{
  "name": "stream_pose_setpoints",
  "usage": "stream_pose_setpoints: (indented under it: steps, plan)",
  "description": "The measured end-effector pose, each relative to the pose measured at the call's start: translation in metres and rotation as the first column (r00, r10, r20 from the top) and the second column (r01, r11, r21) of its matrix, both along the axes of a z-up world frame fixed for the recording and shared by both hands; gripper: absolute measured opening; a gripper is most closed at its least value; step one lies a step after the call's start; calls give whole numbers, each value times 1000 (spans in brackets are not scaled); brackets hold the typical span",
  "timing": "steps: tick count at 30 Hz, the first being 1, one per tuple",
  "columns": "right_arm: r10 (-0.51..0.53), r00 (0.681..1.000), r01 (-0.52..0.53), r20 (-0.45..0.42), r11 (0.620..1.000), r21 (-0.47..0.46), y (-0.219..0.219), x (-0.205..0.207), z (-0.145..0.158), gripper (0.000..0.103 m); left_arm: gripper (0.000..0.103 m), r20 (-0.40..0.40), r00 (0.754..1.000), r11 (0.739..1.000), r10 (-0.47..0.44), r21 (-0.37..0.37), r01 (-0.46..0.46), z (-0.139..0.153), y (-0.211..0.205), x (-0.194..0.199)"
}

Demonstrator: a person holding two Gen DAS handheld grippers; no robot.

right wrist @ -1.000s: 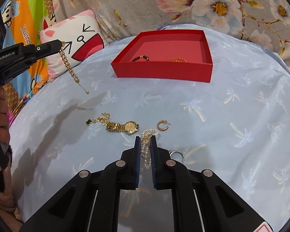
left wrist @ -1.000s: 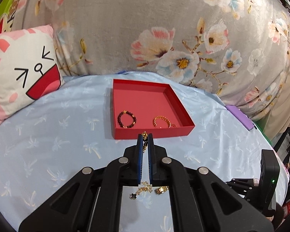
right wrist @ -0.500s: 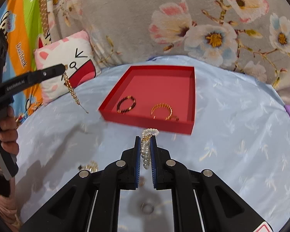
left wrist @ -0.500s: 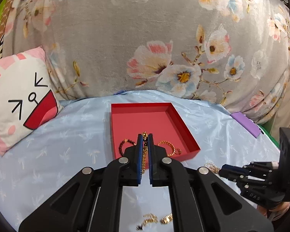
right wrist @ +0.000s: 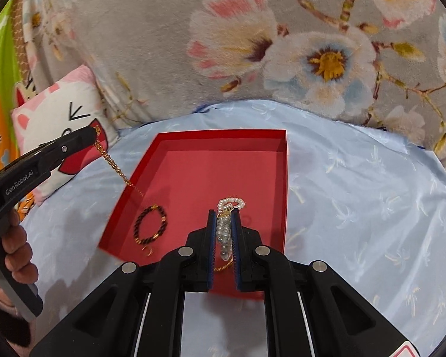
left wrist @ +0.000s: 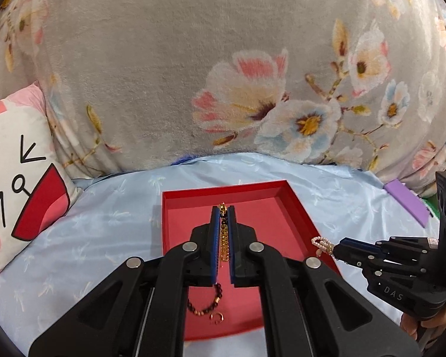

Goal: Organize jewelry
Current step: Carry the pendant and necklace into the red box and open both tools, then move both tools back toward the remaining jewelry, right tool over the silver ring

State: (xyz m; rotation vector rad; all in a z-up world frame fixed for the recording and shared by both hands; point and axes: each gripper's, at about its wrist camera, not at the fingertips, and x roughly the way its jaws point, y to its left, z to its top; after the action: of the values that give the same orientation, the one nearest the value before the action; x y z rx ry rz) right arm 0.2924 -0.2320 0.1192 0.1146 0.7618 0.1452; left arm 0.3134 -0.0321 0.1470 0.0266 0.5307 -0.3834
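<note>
Left gripper [left wrist: 223, 208]: clamped on gold chain [right wrist: 116, 166], which dangles below its tips over the left wall of the red tray [right wrist: 284, 178]. Risk: let go here, the chain may drape across that wall or fall outside.

Below the gripper, inside the tray: dark bead bracelet [right wrist: 150, 227], small gold hoop [right wrist: 147, 250]. Open floor lies ahead, toward the far wall.

Right gripper [right wrist: 224, 211]: closed on pearl bracelet [right wrist: 224, 229], over the tray's right half. Risk: tangling with the gold bracelet [right wrist: 223, 266] beneath.
</note>
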Motion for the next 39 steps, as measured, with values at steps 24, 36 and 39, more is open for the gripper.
stream_pose_setpoints:
  steps: [24,36,39]
  plan:
    - [-51,996,50,-68,998,-28,-13,72,-60,16,14,-150,987,998,58,22,-55,-73,-42,90]
    - [-25,999,25,-28,1000,3,-12,17,-42,16,20,-137,988,997,76,-6,-78,-63,-5,49]
    - [-6,1000,6,-22,1000,12,-10,-9,-38,16,20,-115,991,998,61,3,-61,-59,6,23]
